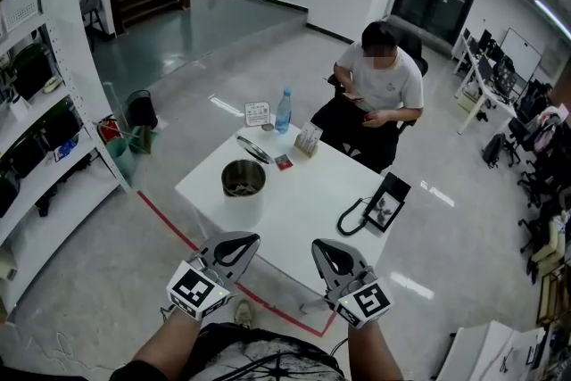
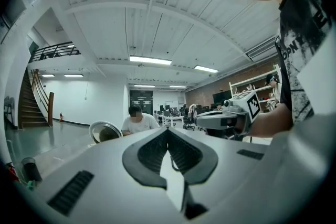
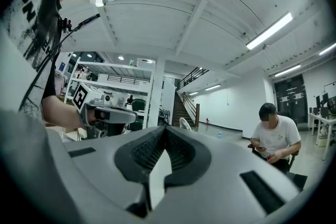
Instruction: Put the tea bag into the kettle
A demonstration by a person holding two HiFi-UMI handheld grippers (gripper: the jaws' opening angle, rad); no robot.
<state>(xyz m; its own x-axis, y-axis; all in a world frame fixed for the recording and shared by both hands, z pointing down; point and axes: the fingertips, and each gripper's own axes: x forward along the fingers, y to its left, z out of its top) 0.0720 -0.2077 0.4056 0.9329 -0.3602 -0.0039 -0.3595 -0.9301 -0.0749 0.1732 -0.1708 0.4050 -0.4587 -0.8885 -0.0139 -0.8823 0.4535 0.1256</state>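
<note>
The kettle (image 1: 243,178), a round metal pot with its top open, stands on the left part of the white table (image 1: 303,210). Its lid (image 1: 253,149) lies just behind it. A small red tea bag (image 1: 283,161) lies on the table to the right of the lid. My left gripper (image 1: 250,240) and right gripper (image 1: 319,245) hover side by side at the table's near edge, well short of the kettle. Both are shut with nothing between the jaws. The left gripper view shows shut jaws (image 2: 168,132) and the kettle (image 2: 103,131) far off; the right gripper view shows shut jaws (image 3: 165,132).
A water bottle (image 1: 283,111), a small sign (image 1: 257,113) and a small box (image 1: 308,139) stand at the table's far side. A dark tablet on a stand (image 1: 389,202) with a cable sits at the right. A person (image 1: 379,94) sits behind the table. Shelves (image 1: 40,129) line the left.
</note>
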